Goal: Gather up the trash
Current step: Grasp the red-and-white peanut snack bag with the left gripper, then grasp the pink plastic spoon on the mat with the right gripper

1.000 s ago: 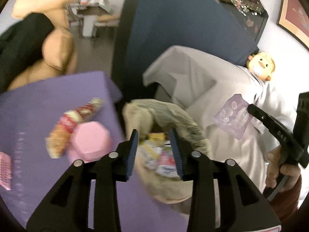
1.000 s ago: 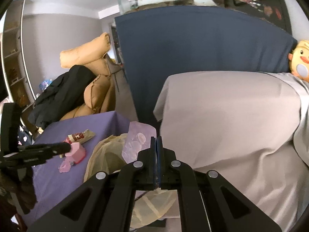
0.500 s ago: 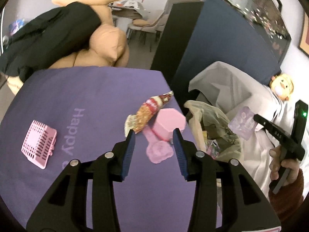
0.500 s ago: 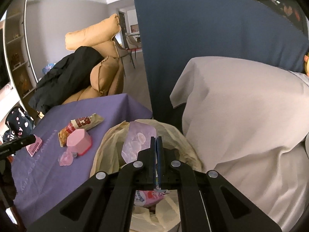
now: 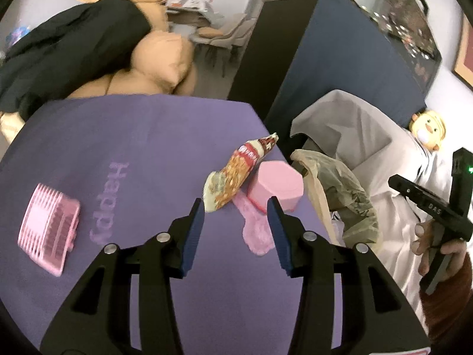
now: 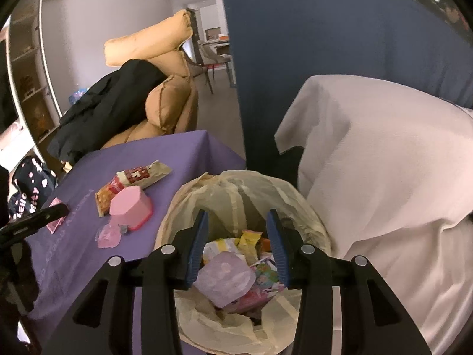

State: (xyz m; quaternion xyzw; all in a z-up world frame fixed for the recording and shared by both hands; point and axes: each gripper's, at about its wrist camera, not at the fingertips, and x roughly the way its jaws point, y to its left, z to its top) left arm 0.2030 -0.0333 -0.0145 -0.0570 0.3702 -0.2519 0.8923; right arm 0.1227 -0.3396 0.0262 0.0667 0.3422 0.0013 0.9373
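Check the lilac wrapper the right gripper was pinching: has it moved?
Yes. The lilac wrapper has left the right gripper, whose jaws are opening, and dropped into the bin bag, lying on the other trash.

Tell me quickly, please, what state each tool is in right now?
Left tool: jaws opening, empty, over the purple tablecloth.
Right tool: jaws opening, empty, above the trash bag.

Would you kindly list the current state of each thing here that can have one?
Left gripper: opening, nothing between the jaws.
Right gripper: opening, empty, above the bin.
Trash bag: open, partly filled.
Lilac wrapper: lying in the bag.
Snack wrapper: lying on the purple cloth.
Pink container: upside down.
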